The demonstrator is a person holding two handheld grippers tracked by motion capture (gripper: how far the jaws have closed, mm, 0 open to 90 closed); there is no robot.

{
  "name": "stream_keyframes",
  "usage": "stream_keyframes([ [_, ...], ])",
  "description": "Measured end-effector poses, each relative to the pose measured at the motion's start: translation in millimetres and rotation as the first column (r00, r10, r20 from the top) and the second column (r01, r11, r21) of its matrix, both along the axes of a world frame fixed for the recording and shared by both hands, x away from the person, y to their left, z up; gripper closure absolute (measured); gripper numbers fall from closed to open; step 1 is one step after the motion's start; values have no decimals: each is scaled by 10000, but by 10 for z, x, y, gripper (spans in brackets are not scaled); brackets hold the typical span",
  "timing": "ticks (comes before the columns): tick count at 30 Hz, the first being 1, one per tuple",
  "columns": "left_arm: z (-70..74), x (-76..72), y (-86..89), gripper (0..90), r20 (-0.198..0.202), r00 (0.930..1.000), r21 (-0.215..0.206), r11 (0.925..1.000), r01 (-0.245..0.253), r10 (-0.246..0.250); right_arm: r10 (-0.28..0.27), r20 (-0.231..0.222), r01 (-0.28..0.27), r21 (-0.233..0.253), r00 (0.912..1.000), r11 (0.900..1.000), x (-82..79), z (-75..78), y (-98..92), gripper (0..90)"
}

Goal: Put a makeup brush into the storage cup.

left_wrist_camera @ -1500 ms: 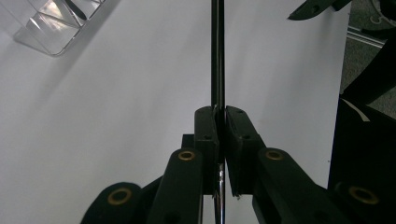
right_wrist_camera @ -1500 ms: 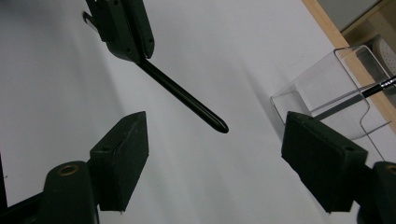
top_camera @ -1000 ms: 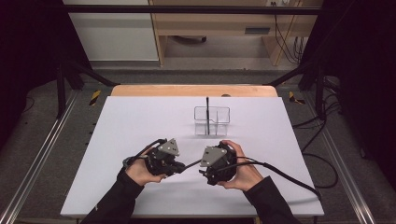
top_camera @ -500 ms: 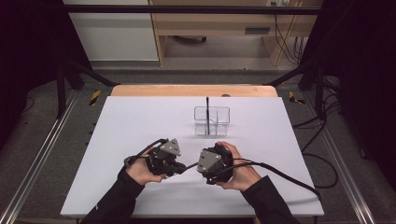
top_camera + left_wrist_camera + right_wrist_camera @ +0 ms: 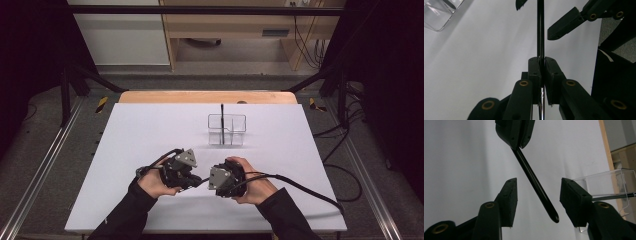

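Jaws of the left gripper (image 5: 541, 72) are pressed together on a slim black pen (image 5: 540, 30), and in the left gripper view we see its shaft run straight up from the clamp along the line of the jaws, with a bright metal stretch of it showing below them. From there the pen's long axis leads toward the right gripper (image 5: 537, 195), whose jaws stand wide apart with nothing between their pads but the pen's rounded free end. In the right gripper view we see what the other views leave unclear: the pen (image 5: 535, 186) slants down from the closed left gripper (image 5: 515, 132) at the top, and its tip sits in the gap between the two spread jaws, touching neither. From the high view we make out both hands held close together near the front edge of the white table (image 5: 130, 145), the left gripper (image 5: 192, 176) and the right gripper (image 5: 212, 181) almost meeting, though the pen itself is too small to pick out there. Farther back on the table stands a clear plastic holder (image 5: 227, 129) with a second dark pen (image 5: 221, 114) upright in it, well apart from both hands; a corner of that holder (image 5: 439, 12) shows in the left gripper view.
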State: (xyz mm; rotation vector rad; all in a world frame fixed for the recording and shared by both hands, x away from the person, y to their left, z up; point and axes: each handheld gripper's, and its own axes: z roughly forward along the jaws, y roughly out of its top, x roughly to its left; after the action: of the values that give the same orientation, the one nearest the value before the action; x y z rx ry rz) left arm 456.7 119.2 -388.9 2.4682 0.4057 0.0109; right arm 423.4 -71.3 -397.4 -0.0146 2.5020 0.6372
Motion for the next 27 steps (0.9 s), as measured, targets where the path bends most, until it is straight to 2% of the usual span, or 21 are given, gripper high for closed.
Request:
stream_keyframes([
  [7, 30, -5, -51, 835, -26, 10000, 0, 10000, 24, -24, 77, -64, -78, -219, 9999, 9997, 1, -5, 16, 551],
  [12, 32, -4, -69, 835, -74, 10000, 58, 10000, 56, -55, 202, 85, -197, -544, 9998, 9983, -5, -21, 25, 582],
  [21, 20, -11, -90, 835, -185, 9998, 58, 9999, 119, -118, 637, 194, -617, -920, 9978, 9938, -7, -47, 56, 702],
  [24, 22, -16, -93, 835, -182, 9997, 77, 9999, 141, -140, 577, 122, -561, -1017, 9983, 9932, -10, -45, 60, 747],
  [27, 23, -13, -92, 835, -179, 9997, 87, 9998, 182, -180, 596, 87, -583, -1079, 9982, 9924, -10, -46, 63, 755],
])
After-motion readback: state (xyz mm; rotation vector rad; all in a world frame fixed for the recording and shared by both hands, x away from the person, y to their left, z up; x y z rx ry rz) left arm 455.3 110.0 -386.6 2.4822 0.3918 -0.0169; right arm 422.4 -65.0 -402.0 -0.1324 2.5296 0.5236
